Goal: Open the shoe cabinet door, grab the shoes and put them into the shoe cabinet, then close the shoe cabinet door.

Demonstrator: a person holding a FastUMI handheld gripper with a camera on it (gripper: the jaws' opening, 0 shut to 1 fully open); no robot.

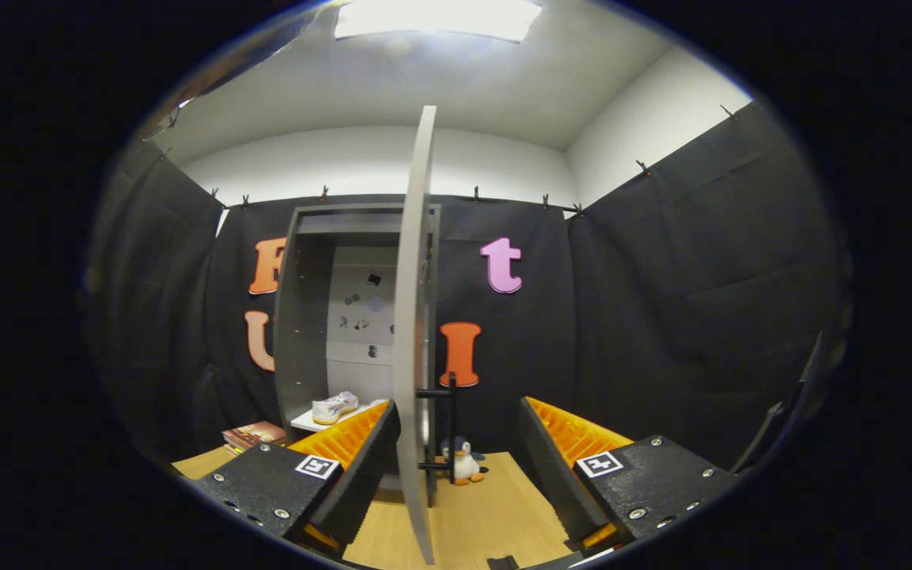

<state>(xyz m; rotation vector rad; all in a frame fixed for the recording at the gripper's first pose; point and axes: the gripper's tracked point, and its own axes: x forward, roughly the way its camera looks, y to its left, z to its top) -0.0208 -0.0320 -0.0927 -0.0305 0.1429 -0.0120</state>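
Gripper (456,467) fingers stood spread wide, holding nothing, with the edge of the open cabinet door (415,317) between them. Beyond stood the grey shoe cabinet (305,317), a white shoe (335,408) on its shelf. A toy penguin (465,461) sat beside the door's black handle (448,427).

Low, close view facing cabinet door (415,317) edge-on

Door (412,332) edge-on between spread tool (456,467) fingers, blocking straight path; cabinet (305,317) opening clear beside it.
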